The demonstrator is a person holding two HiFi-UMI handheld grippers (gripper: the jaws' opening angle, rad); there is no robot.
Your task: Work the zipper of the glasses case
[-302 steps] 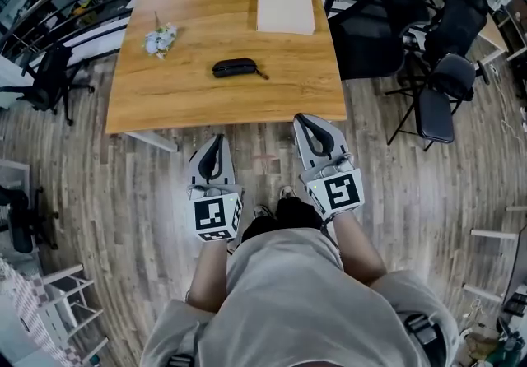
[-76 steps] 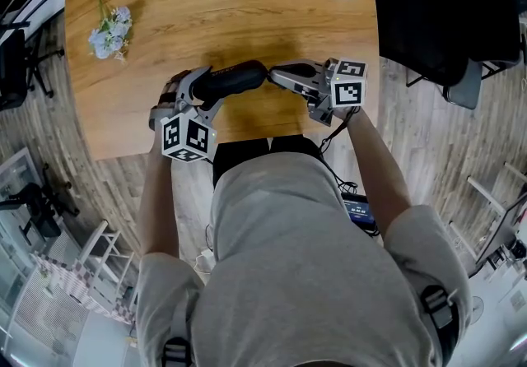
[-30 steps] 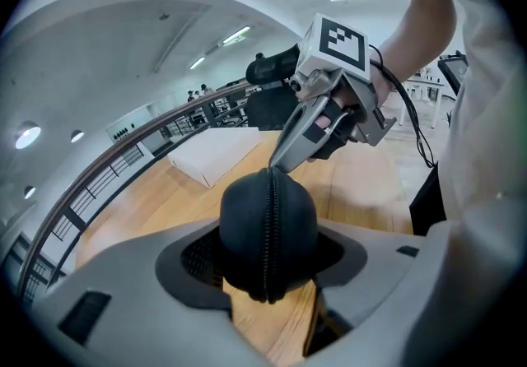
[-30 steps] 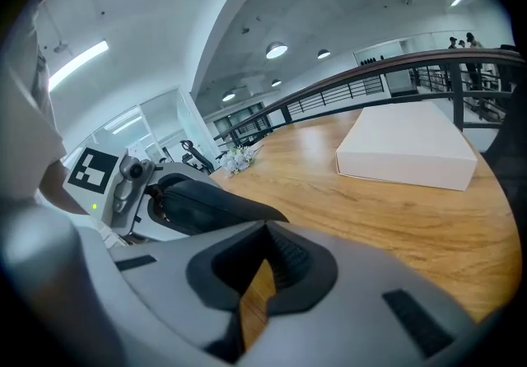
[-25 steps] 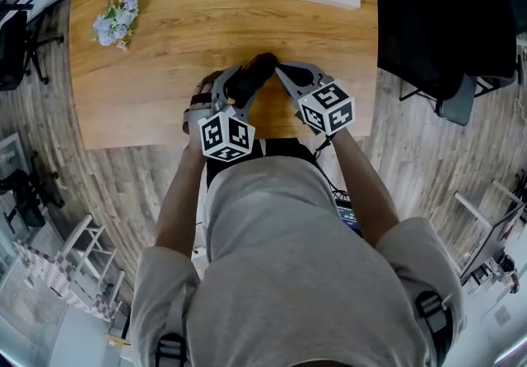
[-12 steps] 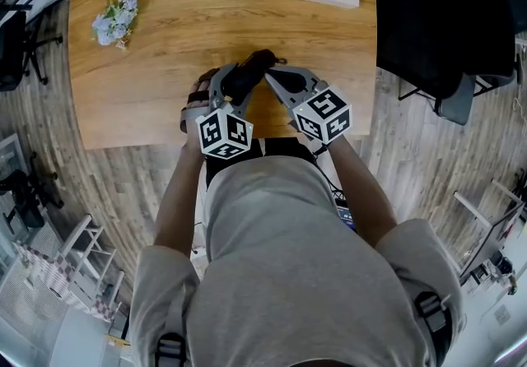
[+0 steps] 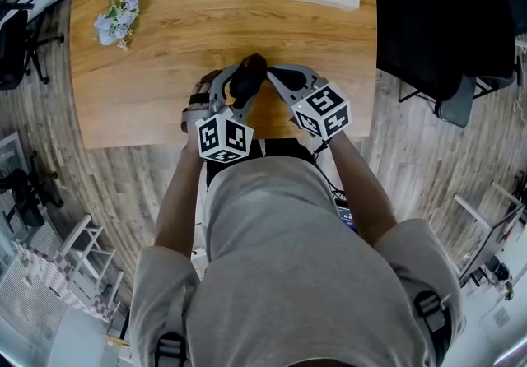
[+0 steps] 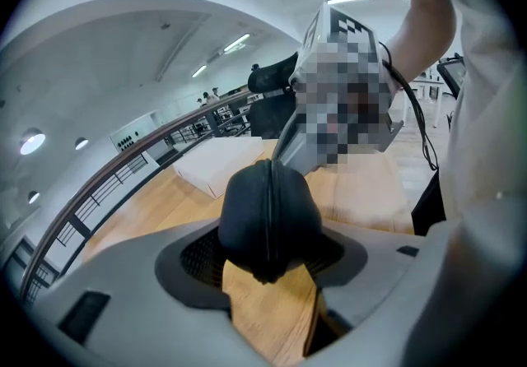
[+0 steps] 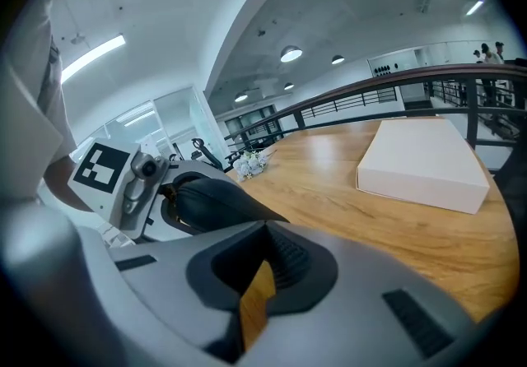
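The left tool (image 8: 268, 254) holds the black glasses case (image 8: 268, 205) between its jaws, over the surface (image 7: 165, 44). The right tool (image 9: 264, 228) is pinched shut at the case's far end — the zipper pull is too small to see. Best to hold the case steady and pull slowly along the zipper.

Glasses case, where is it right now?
In the head view the black glasses case is held at the near edge of the wooden table, between the jaws of the left gripper, with the shut right gripper to its right.
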